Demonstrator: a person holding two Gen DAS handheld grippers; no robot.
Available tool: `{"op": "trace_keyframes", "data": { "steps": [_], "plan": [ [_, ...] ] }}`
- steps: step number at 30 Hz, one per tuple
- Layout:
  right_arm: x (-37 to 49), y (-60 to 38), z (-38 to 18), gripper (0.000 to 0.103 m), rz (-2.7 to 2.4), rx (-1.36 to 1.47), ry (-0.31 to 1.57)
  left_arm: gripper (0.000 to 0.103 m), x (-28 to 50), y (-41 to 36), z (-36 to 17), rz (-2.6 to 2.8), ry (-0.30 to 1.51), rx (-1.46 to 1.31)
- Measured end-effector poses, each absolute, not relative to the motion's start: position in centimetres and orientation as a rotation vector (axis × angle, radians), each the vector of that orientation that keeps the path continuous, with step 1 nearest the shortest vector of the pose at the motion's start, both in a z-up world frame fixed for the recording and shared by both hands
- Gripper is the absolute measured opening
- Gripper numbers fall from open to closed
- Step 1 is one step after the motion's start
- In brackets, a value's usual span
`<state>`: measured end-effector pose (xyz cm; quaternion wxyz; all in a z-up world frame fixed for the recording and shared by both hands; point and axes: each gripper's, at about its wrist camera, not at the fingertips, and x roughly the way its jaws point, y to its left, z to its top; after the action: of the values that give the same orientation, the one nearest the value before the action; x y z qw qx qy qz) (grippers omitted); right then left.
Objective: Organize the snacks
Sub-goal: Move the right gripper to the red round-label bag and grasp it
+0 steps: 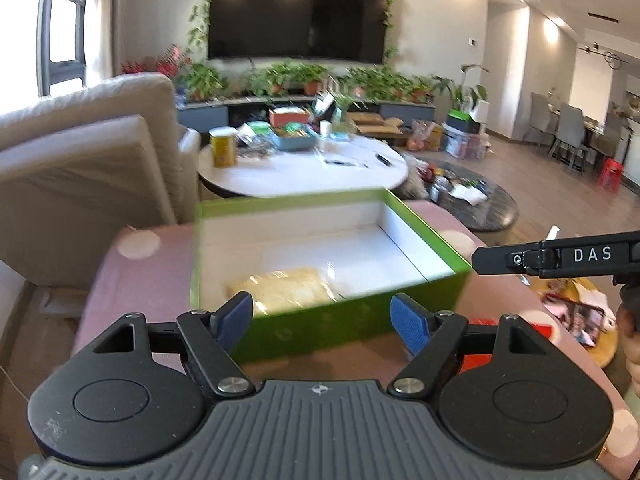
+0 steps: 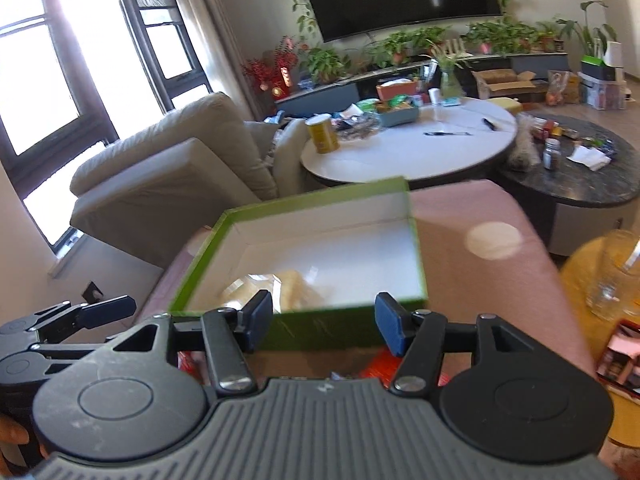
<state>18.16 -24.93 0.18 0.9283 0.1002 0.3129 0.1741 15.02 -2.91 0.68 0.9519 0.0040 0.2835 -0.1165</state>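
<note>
A green box (image 1: 344,322) with a white inside stands open on a pink cloth-covered surface (image 1: 132,264). It also shows in the right wrist view (image 2: 320,328). A clear-wrapped pale yellow snack (image 1: 280,288) lies in the box's near left corner, seen too from the right wrist (image 2: 296,284). My left gripper (image 1: 322,320) is open and empty, just in front of the box's near wall. My right gripper (image 2: 324,320) is open and empty, also at the near wall. Red snack packets (image 2: 380,368) lie below the right gripper.
A beige sofa (image 1: 80,152) stands to the left. A white round table (image 1: 304,168) with a yellow can (image 1: 223,146) and clutter is beyond the box. A dark round table (image 2: 580,176) is at the right. A yellow stool with a glass (image 2: 612,276) stands at the right edge.
</note>
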Motion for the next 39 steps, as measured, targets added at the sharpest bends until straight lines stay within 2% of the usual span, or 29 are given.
{"op": "trace_keyframes", "data": {
  "steps": [6, 17, 20, 22, 23, 31, 39],
  "plan": [
    [16.3, -26.7, -2.2, 0.070, 0.297, 0.146, 0.687, 0.074, 14.8, -6.0, -1.3, -0.284, 0.635, 0.043],
    [13.2, -29.6, -5.1, 0.071, 0.239, 0.246, 0.724, 0.072, 14.8, -10.6, -3.9, -0.395, 0.716, 0.111],
    [13.6, -29.3, -5.7, 0.071, 0.255, 0.272, 0.749, 0.064, 15.2, -11.2, -4.4, -0.418, 0.738, 0.120],
    [14.1, -29.5, -6.1, 0.071, 0.251, 0.302, 0.769, 0.055, 15.5, -11.6, -5.0, -0.447, 0.765, 0.118],
    [14.4, -29.6, -6.3, 0.071, 0.248, 0.324, 0.781, 0.054, 15.5, -11.6, -5.2, -0.459, 0.772, 0.115],
    [15.5, -29.4, -7.5, 0.071, 0.267, 0.393, 0.836, 0.054, 15.4, -12.3, -5.4, -0.500, 0.772, 0.127],
    [15.4, -29.4, -7.5, 0.067, 0.262, 0.358, 0.816, 0.054, 15.3, -12.4, -5.5, -0.499, 0.769, 0.127]
  ]
}}
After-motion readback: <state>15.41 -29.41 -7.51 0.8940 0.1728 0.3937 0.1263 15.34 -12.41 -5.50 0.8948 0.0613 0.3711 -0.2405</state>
